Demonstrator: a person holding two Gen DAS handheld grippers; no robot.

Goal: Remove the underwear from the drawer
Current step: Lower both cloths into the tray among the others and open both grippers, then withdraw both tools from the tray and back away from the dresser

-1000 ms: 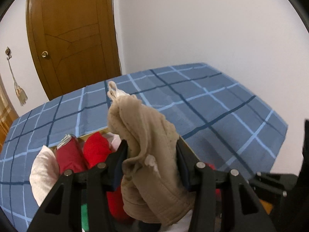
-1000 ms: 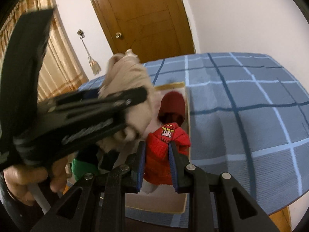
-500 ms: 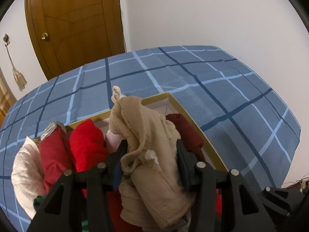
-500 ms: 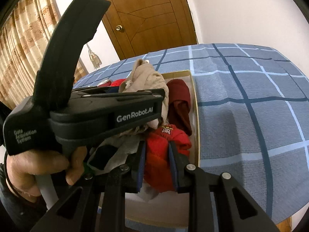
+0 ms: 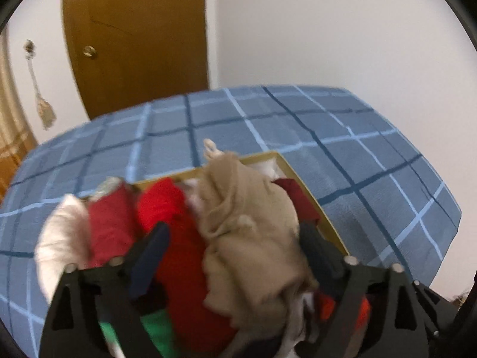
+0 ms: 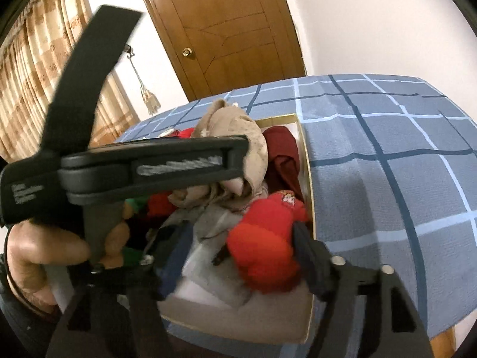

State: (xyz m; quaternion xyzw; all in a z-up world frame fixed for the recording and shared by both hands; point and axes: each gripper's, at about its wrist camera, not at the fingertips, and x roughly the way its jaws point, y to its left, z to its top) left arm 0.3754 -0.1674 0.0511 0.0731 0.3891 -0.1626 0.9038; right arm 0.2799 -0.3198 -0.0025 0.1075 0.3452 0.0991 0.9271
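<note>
Two views show this moment. From the left wrist, the left tongs [image 5: 232, 247] stand spread wide, their jaws having just been opening. The beige underwear [image 5: 247, 226] is between them, leaning near the right finger, but the pads do not press it. It lies on top of a pile of clothes in the drawer [image 5: 310, 197], whose pale wooden rim shows beside a blue checked bed cover [image 5: 357, 155]. A bright red garment [image 5: 173, 208], a darker red roll [image 5: 110, 220] and a white cloth [image 5: 62, 232] lie to the left of it.

From the right wrist, the right tongs [image 6: 238, 256] are also spread, jaws just opened. A red garment [image 6: 265, 238] with a small printed figure sits between the fingers, close to the right one, not squeezed. The left tongs cross this view from the left, carried by a hand [image 6: 44, 256], and the beige underwear hangs at their tip above the drawer. A brown door [image 6: 226, 26] and a curtain [image 6: 32, 59] stand behind.
</note>
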